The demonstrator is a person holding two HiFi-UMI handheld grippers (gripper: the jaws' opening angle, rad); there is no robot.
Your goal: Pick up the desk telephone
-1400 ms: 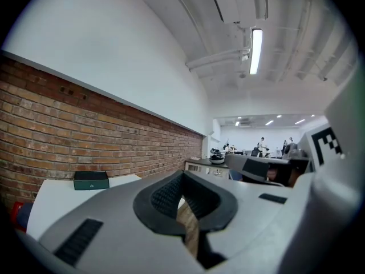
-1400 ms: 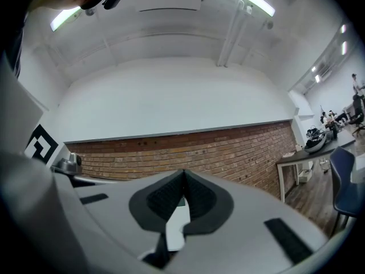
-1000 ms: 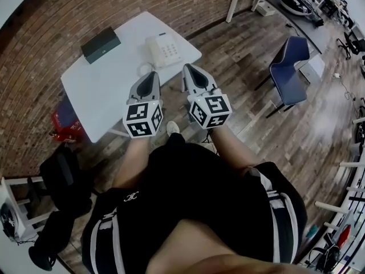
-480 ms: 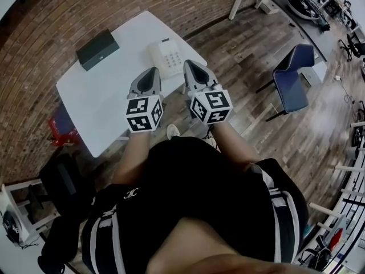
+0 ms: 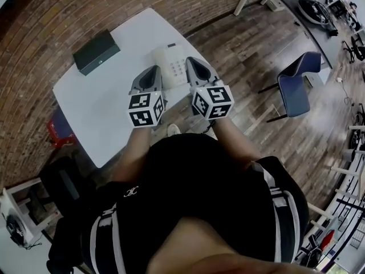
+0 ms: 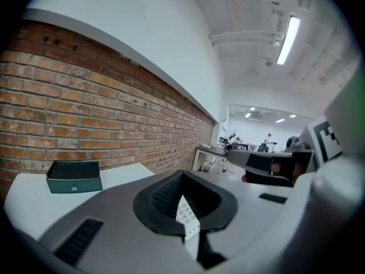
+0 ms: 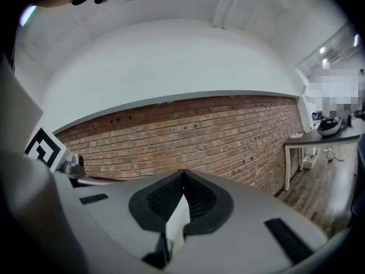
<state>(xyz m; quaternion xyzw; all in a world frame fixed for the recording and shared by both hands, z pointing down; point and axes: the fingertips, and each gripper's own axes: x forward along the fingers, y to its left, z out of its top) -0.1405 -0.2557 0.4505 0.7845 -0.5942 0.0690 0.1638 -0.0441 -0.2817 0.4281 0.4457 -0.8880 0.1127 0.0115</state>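
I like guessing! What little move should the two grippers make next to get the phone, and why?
Probably open both jaws: the left gripper and right gripper are shut, one each side of the white telephone, so neither can grasp it yet.

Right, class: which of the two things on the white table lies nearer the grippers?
The white desk telephone, just ahead of the left gripper and right gripper; the dark green box sits farther off.

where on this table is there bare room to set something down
Bare: the left part of the white table, from the dark box to the near edge, and between box and telephone. Crowded: the right corner, with telephone, left gripper and right gripper.
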